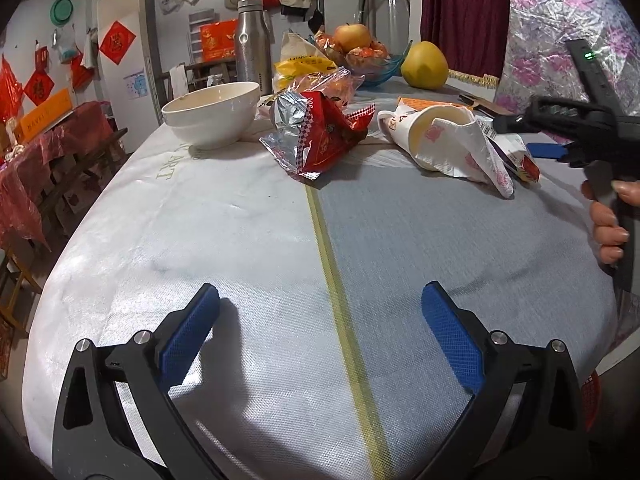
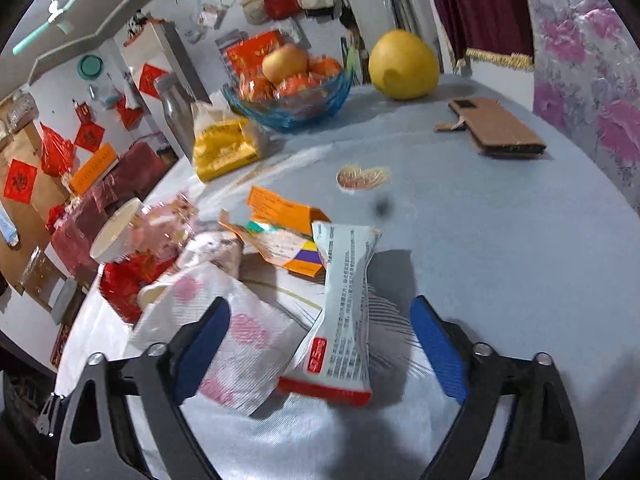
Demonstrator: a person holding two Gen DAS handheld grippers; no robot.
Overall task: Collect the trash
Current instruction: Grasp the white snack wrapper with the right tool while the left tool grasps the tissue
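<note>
Left gripper (image 1: 320, 328) hangs low over the near part of the table (image 1: 240, 240), jaws spread wide, nothing between the blue pads; only bare cloth under it, yellow seam running past the right pad. Right gripper (image 2: 320, 344) also wide open, holding nothing; a crumpled white-and-red wrapper (image 2: 344, 320) lies on the table between its fingers, touching neither pad; in the left view the right gripper (image 1: 538, 148) shows at the far right edge with the person's hand (image 1: 608, 216) on its handle.

Trash sits mid-table: red foil snack bag (image 1: 320, 132) lying open, just in front of the white bowl (image 1: 212, 114); paper cup (image 1: 424, 132) tipped on its side with a printed napkin (image 1: 476, 152) stuffed in it and spilling out; the napkin (image 2: 240, 336) lies under the right gripper's left finger; orange torn packaging (image 2: 284, 224) just beyond the wrapper.

Farther back: steel bottle (image 1: 252, 46), yellow bag (image 1: 300, 64), blue glass fruit bowl (image 2: 292, 96) with apple and oranges, a big yellow pomelo (image 2: 402, 64), brown phone case (image 2: 496, 128) well apart on the right.
</note>
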